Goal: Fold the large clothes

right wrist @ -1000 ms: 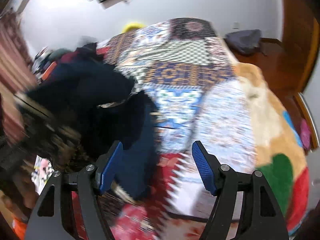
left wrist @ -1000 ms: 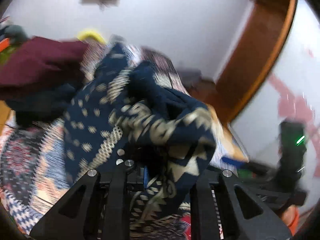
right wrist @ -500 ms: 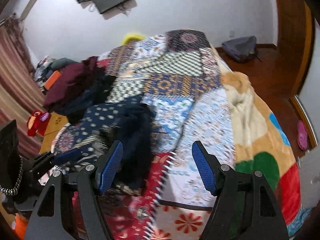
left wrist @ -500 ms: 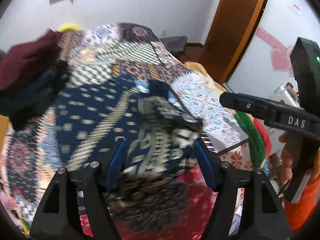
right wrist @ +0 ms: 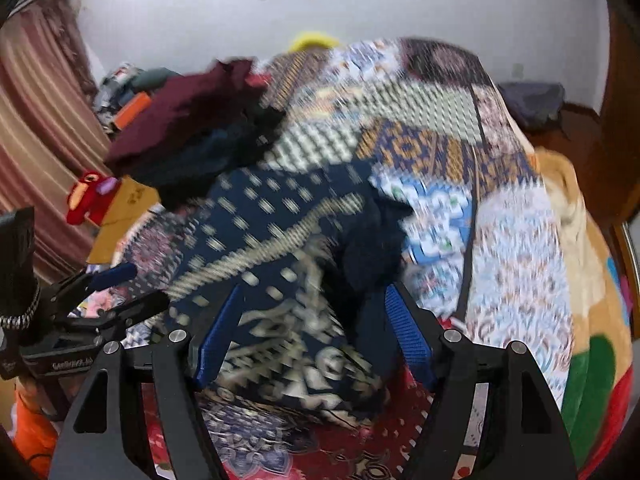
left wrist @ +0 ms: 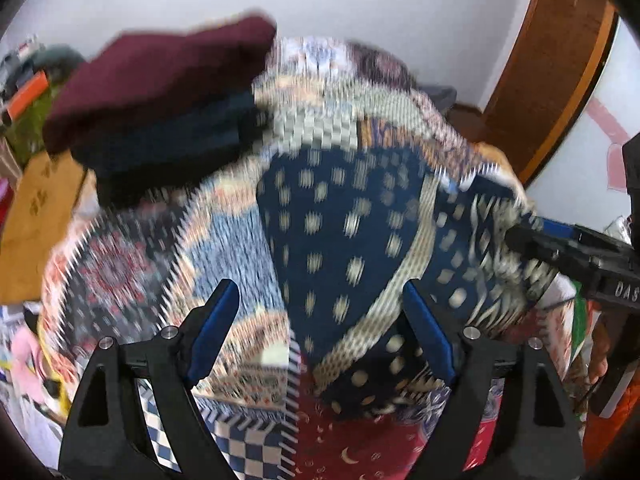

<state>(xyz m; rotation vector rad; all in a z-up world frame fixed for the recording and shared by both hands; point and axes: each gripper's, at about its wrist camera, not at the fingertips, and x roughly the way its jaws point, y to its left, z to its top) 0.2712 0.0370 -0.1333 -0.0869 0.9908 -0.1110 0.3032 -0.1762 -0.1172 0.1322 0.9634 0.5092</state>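
One patchwork bedspread (right wrist: 420, 120), white wall (right wrist: 400, 0), striped curtain (right wrist: 36, 120)

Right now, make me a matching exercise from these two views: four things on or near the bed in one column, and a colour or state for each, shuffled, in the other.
Things:
1. patterned garment
2. top of the clothes pile
3. left gripper
4. toy

Colour or state:
A. red
B. open, nothing pinched
C. maroon
D. navy with cream dots and bands

Pairs: 1-D, 2-C, 3-B, 4-A
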